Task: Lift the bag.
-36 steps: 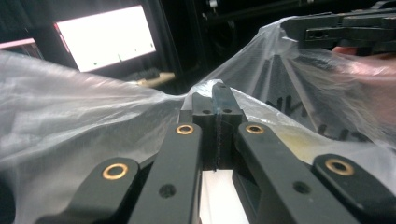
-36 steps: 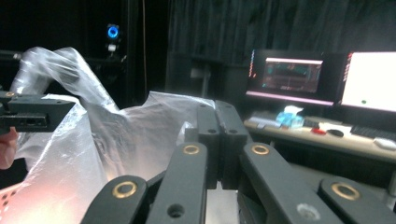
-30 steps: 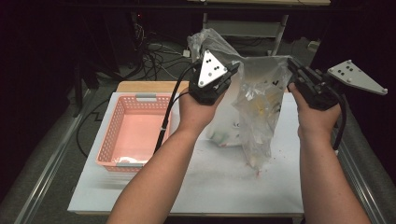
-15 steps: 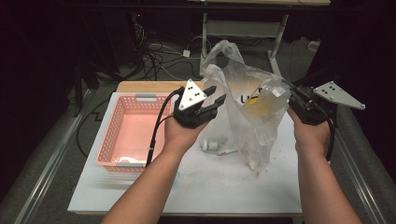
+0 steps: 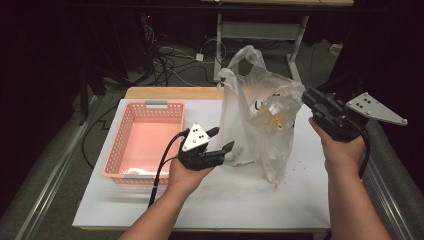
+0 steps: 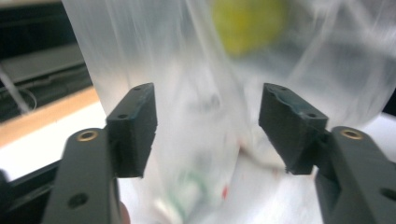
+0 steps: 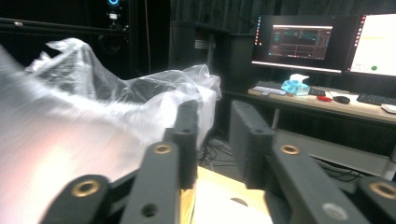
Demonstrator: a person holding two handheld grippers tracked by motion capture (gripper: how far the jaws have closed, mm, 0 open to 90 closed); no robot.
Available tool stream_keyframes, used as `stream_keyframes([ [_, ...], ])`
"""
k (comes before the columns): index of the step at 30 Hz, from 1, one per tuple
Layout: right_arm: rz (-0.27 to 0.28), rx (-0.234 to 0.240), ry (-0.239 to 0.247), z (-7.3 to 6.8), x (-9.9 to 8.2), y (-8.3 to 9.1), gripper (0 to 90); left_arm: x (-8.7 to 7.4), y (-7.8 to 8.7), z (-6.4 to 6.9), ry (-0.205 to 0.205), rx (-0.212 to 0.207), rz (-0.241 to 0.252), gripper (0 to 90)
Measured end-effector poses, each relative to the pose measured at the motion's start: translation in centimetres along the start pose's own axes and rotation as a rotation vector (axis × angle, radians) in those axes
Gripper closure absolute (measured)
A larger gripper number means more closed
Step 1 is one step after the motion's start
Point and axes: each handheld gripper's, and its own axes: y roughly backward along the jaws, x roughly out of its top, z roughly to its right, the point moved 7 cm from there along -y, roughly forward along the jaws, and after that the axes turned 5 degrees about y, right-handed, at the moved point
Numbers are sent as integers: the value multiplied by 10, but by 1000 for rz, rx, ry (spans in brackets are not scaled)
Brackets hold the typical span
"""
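Note:
A clear plastic bag stands on the white table with a yellow item inside and a green-and-white item at its base. My left gripper is low at the bag's lower left. Its jaws have just been opening and stand open; in the left gripper view the bag is ahead of them, untouched by the pads. My right gripper hangs by the bag's upper right edge. Its jaws have just been opening to a narrow gap with nothing in it, the bag to their left.
A pink basket sits on the table's left half, close to my left hand. A wooden board lies behind it. Cables and a metal frame lie beyond the table. Monitors stand on a desk in the right gripper view.
Both hands came down, the left one farther, down and leftward from the bag's top to its base. Both grippers went from shut on the bag's top to open, and the bag sank onto the table.

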Motion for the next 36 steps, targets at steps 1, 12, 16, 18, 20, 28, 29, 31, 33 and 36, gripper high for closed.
stream_keyframes([
  [1,-1,9,-3,-1,-1,3,670,-5,-1,0,6,0,-8,324],
  [12,-128,53,-5,-16,-60,24,431,-46,-6,15,6,-19,-79,149],
  [16,-172,61,-13,-20,-83,29,362,-55,-8,20,6,-28,-95,135],
  [18,-195,68,-25,-22,-95,31,328,-58,-8,20,12,-28,-98,95],
  [20,-208,69,-39,-24,-105,35,289,-61,-8,19,14,-24,-103,60],
  [28,-291,65,-57,-31,-147,47,150,-80,-14,22,14,-40,-143,0],
  [29,-303,60,-66,-33,-152,49,138,-84,-15,23,10,-43,-152,0],
  [31,-324,56,-65,-34,-161,52,113,-91,-18,25,2,-42,-164,0],
  [33,-332,54,-66,-35,-169,55,77,-95,-19,25,-2,-40,-167,0],
  [36,-352,57,-69,-37,-183,57,1,-101,-22,24,8,-34,-173,0],
])
